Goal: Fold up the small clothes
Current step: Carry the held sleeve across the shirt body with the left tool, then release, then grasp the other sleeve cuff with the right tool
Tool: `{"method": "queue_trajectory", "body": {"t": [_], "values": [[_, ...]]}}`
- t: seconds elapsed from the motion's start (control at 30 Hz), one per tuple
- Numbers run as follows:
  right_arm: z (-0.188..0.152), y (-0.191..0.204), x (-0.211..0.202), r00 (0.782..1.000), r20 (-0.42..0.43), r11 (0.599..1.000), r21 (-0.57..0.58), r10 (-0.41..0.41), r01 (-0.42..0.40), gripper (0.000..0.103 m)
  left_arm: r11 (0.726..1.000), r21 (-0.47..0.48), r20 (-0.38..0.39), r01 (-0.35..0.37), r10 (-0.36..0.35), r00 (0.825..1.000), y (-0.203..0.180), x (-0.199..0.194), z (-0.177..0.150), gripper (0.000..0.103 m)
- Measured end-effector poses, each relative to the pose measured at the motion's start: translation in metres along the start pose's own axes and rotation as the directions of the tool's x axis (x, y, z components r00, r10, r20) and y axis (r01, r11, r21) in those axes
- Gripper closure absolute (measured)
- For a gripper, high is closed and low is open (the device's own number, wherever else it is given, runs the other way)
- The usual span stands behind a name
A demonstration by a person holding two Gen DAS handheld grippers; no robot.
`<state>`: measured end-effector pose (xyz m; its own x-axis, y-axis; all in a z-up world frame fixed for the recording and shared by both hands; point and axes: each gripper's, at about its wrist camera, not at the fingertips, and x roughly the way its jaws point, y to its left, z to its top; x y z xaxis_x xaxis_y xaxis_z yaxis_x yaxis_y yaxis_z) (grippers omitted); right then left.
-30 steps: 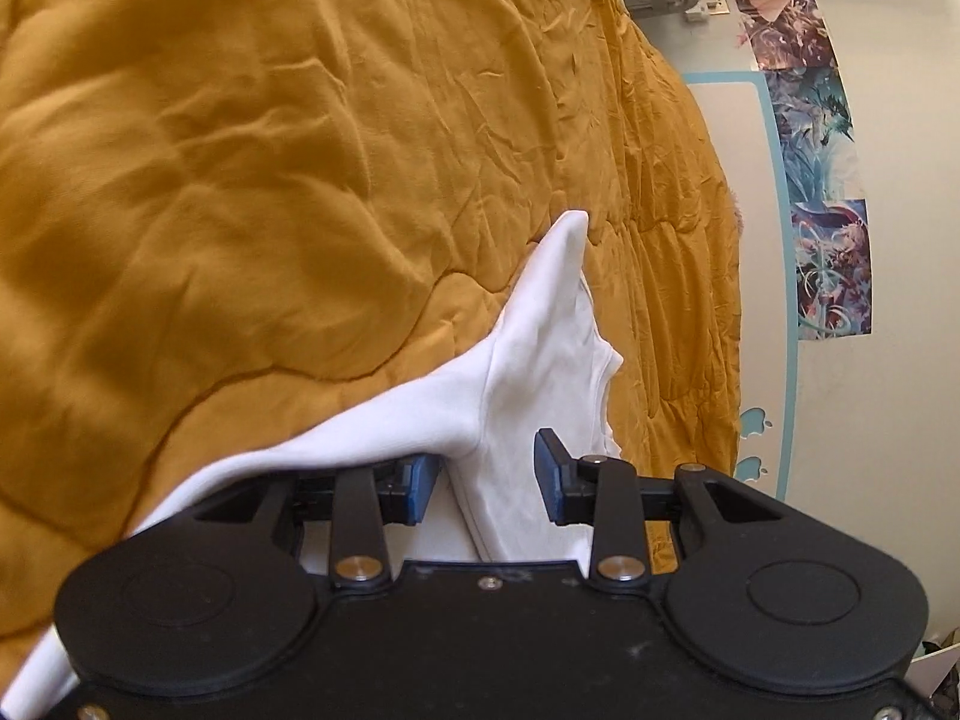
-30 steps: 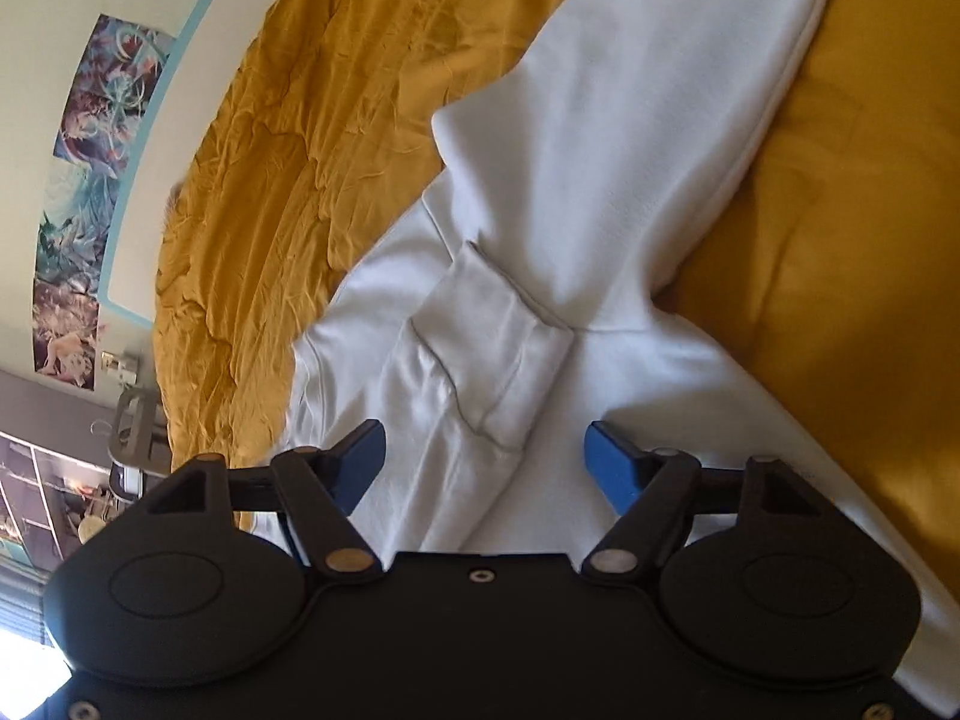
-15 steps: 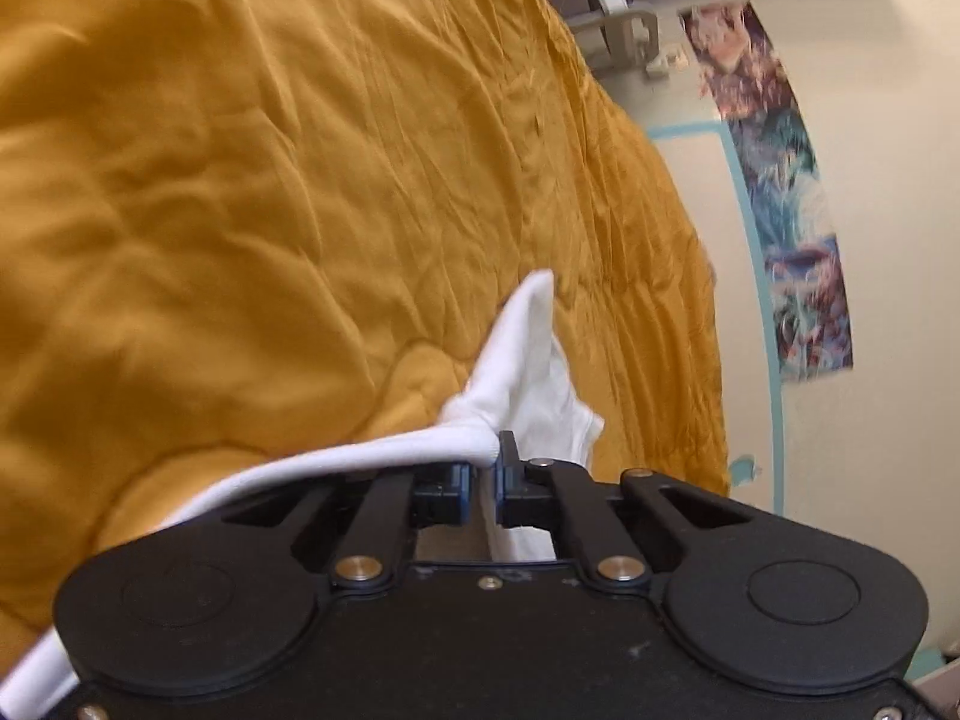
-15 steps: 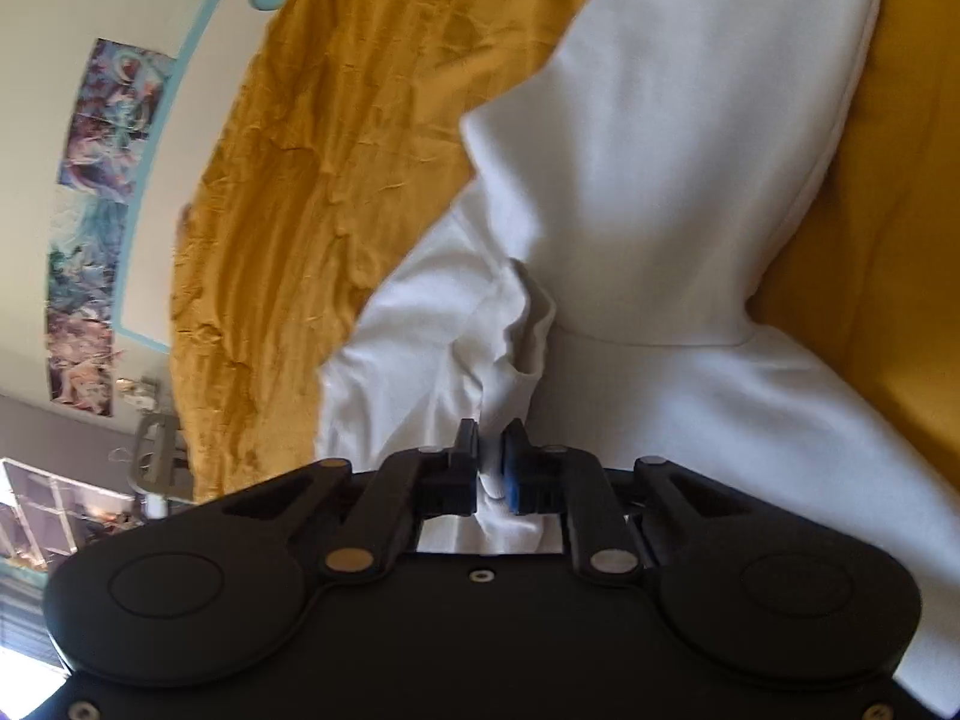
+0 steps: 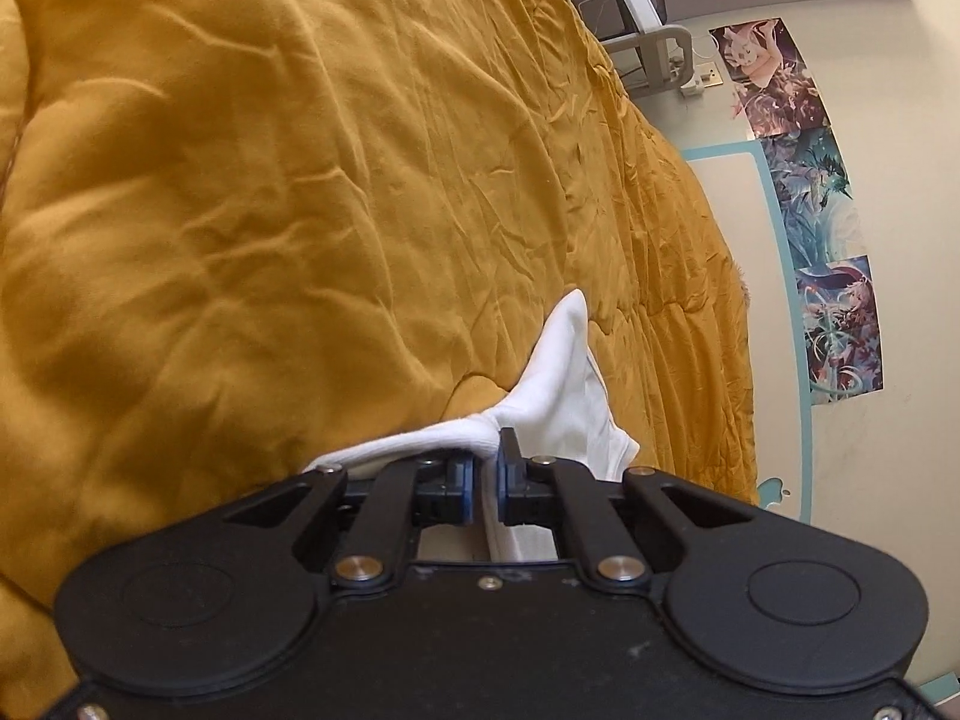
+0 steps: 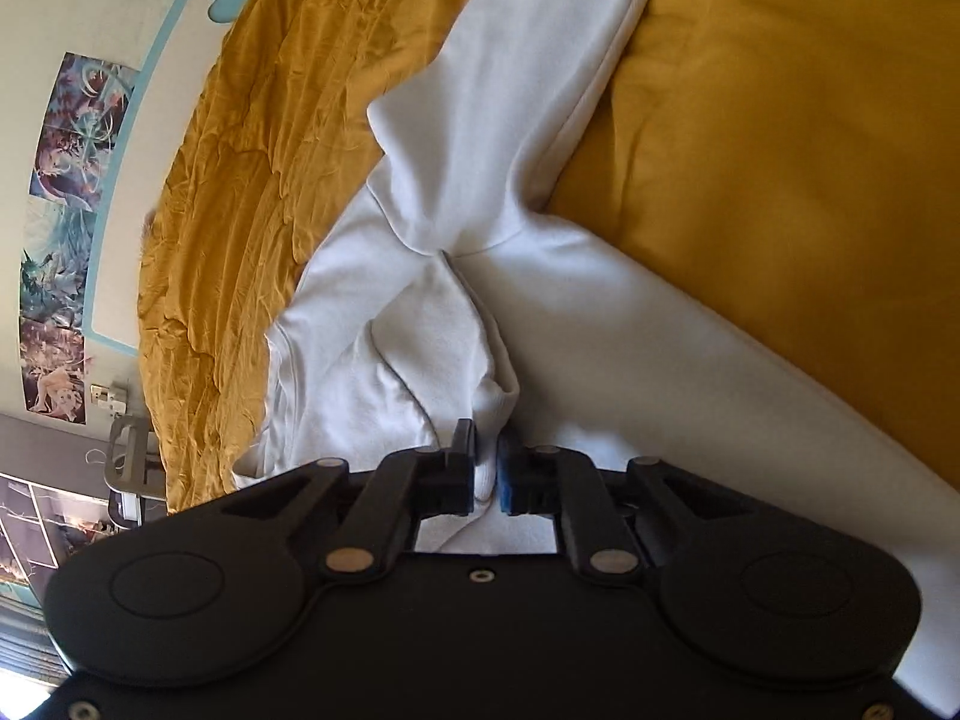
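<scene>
A: Status?

B: Early. My left hand-held gripper [image 5: 485, 483] has just clamped on an edge of the white hoodie [image 6: 540, 312]; my right hand-held gripper [image 6: 487, 474] has just pinched a bunched fold near its middle. No fold laid yet, all folding left, I judge.

A: Garment?

B: Spread on the bed's mustard quilt [image 5: 300, 210], hood flat toward the far side, cloth soft, thick, rumpled, tented up at both grips.

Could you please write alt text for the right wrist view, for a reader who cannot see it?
The right gripper is shut on a bunched fold of a white garment spread over a mustard-yellow bedspread. Posters line the pale wall at the left.
</scene>
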<state>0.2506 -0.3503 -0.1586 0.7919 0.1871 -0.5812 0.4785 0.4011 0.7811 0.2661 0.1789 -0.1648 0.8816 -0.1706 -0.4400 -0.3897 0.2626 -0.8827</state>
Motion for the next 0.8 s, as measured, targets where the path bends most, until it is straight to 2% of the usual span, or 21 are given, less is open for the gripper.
{"method": "queue_trajectory", "body": {"t": [0.07, 0.17, 0.23, 0.3, 0.37, 0.43, 0.53, 0.57, 0.67, 0.73, 0.8], "values": [[0.0, 0.004, -0.007, 1.0, 0.014, 1.0, 0.012, 0.003, -0.003, 0.092, 1.0, 0.007, -0.008, -0.011, 0.011, 1.0, -0.006, -0.009, -0.004, 0.084], [0.0, 0.011, -0.018, 1.0, 0.02, 1.0, -0.011, 0.007, -0.007, 0.092, 0.998, 0.065, 0.001, -0.013, 0.013, 1.0, -0.019, -0.033, -0.014, 0.08], [-0.002, 0.025, -0.028, 0.998, 0.053, 0.995, -0.098, 0.02, -0.015, 0.092, 0.991, 0.135, 0.021, -0.018, 0.016, 1.0, -0.032, -0.046, -0.02, 0.077], [-0.007, 0.045, -0.033, 0.994, 0.102, 0.973, -0.231, 0.04, -0.015, 0.091, 0.972, 0.233, 0.044, 0.032, -0.044, 0.998, -0.047, -0.051, -0.025, 0.072], [-0.011, 0.067, -0.022, 0.994, 0.096, 0.927, -0.375, 0.058, -0.018, 0.087, 0.941, 0.328, 0.033, 0.086, -0.102, 0.994, -0.061, -0.042, -0.027, 0.068], [-0.014, 0.081, -0.004, 0.997, 0.064, 0.892, -0.451, 0.035, -0.002, 0.083, 0.927, 0.357, 0.001, 0.117, -0.125, 0.992, -0.065, -0.024, -0.024, 0.067], [-0.019, 0.087, 0.02, 0.998, 0.023, 0.849, -0.524, -0.06, 0.063, 0.083, 0.917, 0.391, -0.05, 0.073, -0.058, 0.997, -0.061, 0.005, -0.022, 0.066], [-0.022, 0.088, 0.026, 0.993, 0.028, 0.821, -0.561, -0.113, 0.109, 0.083, 0.916, 0.398, -0.046, 0.043, -0.027, 0.999, -0.056, 0.01, -0.022, 0.066], [-0.033, 0.083, 0.039, 0.961, 0.084, 0.697, -0.672, -0.265, 0.251, 0.083, 0.919, 0.392, -0.064, -0.036, 0.066, 0.996, -0.04, 0.027, -0.019, 0.066], [-0.032, 0.076, 0.036, 0.959, 0.082, 0.664, -0.706, -0.27, 0.247, 0.083, 0.918, 0.396, -0.065, -0.027, 0.058, 0.996, -0.037, 0.03, -0.019, 0.065], [-0.026, 0.079, 0.026, 0.961, 0.064, 0.65, -0.725, -0.268, 0.229, 0.075, 0.898, 0.439, -0.058, -0.026, 0.057, 0.997, -0.045, 0.029, -0.022, 0.064]]}}
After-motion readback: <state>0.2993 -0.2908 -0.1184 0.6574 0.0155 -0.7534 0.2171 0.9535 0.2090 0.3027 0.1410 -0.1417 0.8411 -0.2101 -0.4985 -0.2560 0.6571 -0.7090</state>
